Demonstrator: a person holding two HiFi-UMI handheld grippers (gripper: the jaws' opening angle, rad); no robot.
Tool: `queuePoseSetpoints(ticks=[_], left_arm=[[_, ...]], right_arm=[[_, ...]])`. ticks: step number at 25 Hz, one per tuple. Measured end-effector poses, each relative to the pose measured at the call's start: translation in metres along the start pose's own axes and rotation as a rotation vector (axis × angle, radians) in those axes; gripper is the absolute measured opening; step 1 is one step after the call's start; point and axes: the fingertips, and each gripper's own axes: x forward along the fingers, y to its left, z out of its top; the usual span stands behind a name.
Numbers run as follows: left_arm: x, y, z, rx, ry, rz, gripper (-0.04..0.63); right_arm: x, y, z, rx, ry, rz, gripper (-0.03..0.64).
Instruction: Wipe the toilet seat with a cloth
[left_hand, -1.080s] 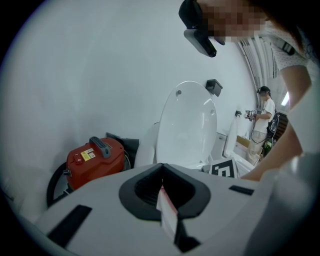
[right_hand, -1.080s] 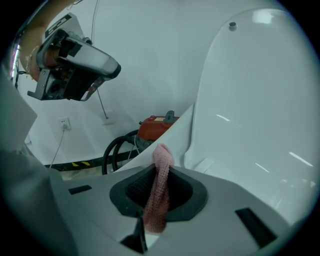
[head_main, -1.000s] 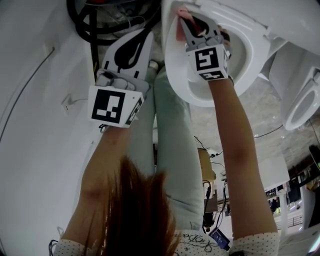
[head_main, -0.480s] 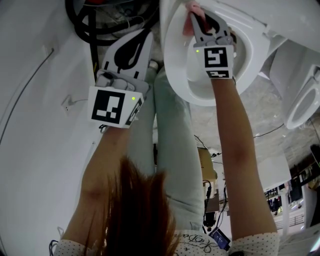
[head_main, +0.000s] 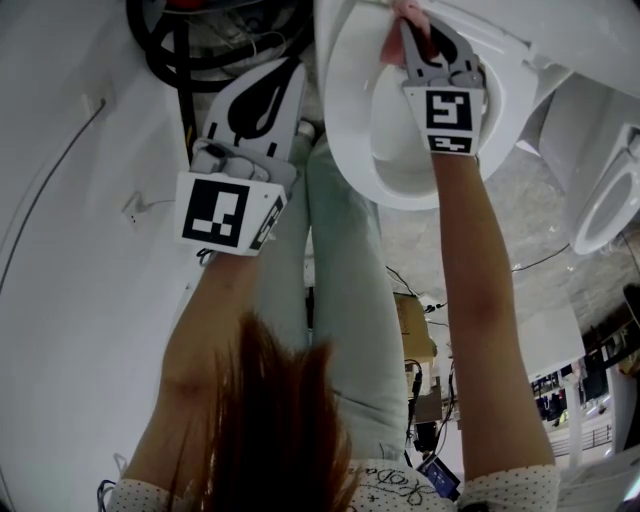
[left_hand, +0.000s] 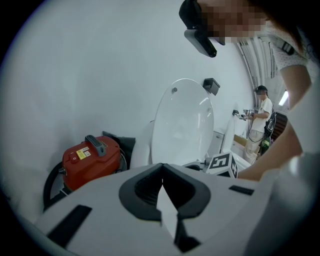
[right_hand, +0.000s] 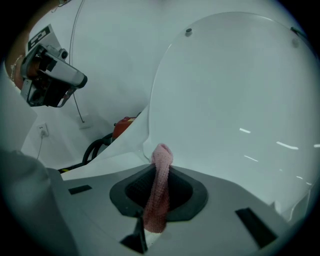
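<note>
The white toilet seat lies under the raised lid. At the seat's far rim, close to the lid, my right gripper is shut on a pink cloth. In the right gripper view the cloth stands up as a narrow roll between the closed jaws of the right gripper. My left gripper hangs to the left of the bowl, off the seat. Its jaws are shut with nothing in them, as the left gripper view shows for the left gripper.
A red vacuum cleaner with black hoses sits against the white wall left of the toilet. A second toilet stands at the right. The person's legs are in front of the bowl. Another person stands far behind.
My right gripper has slid rightwards along the seat's far rim with the pink cloth in it. The left gripper has stayed where it was.
</note>
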Motion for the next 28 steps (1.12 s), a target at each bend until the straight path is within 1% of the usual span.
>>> queuePoseSetpoints(ticks=[16, 19, 23, 25, 28], left_arm=[[0.005, -0.007, 0.004, 0.014, 0.002, -0.023, 0.005], [0.005, -0.008, 0.004, 0.014, -0.001, -0.025, 0.005], [0.003, -0.011, 0.008, 0.02, -0.014, -0.032, 0.005], [0.002, -0.013, 0.012, 0.02, -0.018, -0.034, 0.005], [0.001, -0.017, 0.024, 0.028, -0.034, -0.037, 0.005]], right_arm=[[-0.013, -0.028, -0.013, 0.025, 0.027, -0.065, 0.055], [-0.014, -0.031, -0.015, 0.048, 0.037, -0.069, 0.055], [-0.02, -0.034, -0.015, 0.088, 0.081, -0.079, 0.057], [-0.03, -0.035, -0.008, 0.103, 0.067, -0.089, 0.058], [-0.052, -0.039, 0.01, 0.145, 0.014, -0.111, 0.058]])
